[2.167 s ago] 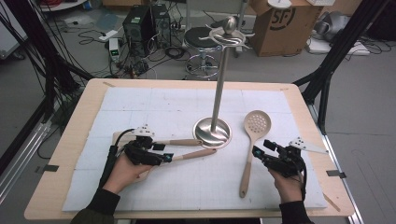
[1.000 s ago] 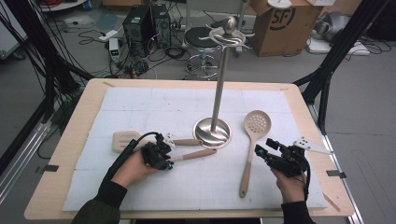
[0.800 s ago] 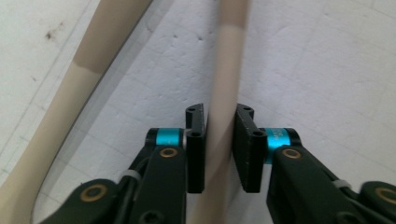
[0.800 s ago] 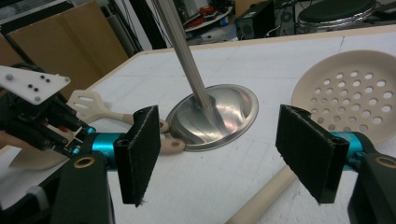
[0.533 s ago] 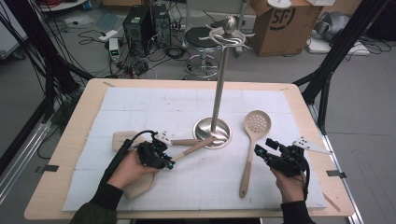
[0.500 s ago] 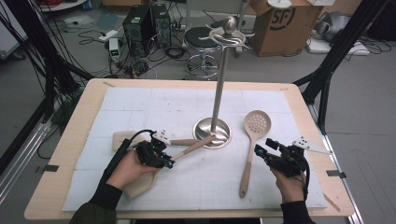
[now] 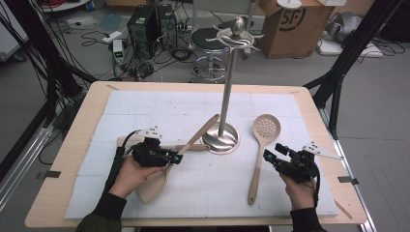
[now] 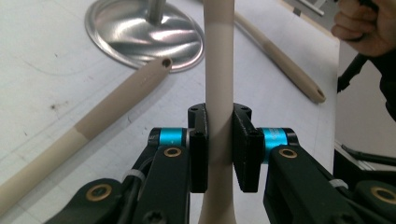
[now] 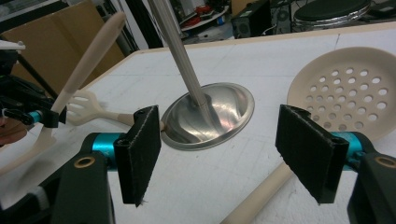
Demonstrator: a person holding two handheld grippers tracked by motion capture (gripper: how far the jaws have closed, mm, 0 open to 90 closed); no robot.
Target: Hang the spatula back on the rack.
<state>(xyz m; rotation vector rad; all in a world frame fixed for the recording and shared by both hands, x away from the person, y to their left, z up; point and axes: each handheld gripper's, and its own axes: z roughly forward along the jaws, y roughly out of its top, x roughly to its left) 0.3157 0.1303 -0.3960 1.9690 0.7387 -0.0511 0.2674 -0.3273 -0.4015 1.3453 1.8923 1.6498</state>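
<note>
My left gripper [image 7: 174, 158] [image 8: 219, 119] is shut on the handle of a beige spatula [image 7: 153, 186] [image 8: 219, 51]. The spatula is tilted, its broad head low by the hand and its handle end raised toward the steel stand [image 7: 226, 92]. A beige slotted turner [image 7: 191, 147] [image 9: 88, 108] lies on the white mat under that gripper, its handle [image 8: 107, 109] reaching the stand's base [image 8: 144, 32] [image 9: 210, 116]. To the right lies a beige skimmer [image 7: 266, 128] [image 9: 345, 88]. My right gripper [image 7: 270, 159] [image 9: 229, 158] stands open just right of the skimmer's handle, holding nothing.
The stand carries hooks at its top [image 7: 237, 36]. The white mat [image 7: 145, 106] covers a wooden table [image 7: 82, 125]. Beyond the far edge are a stool [image 7: 212, 43], a cardboard box [image 7: 290, 29] and cables on the floor.
My left gripper slid right along the spatula's handle, shut on it and tilted it up; its handle end now points at the stand's pole. The right gripper has hardly moved.
</note>
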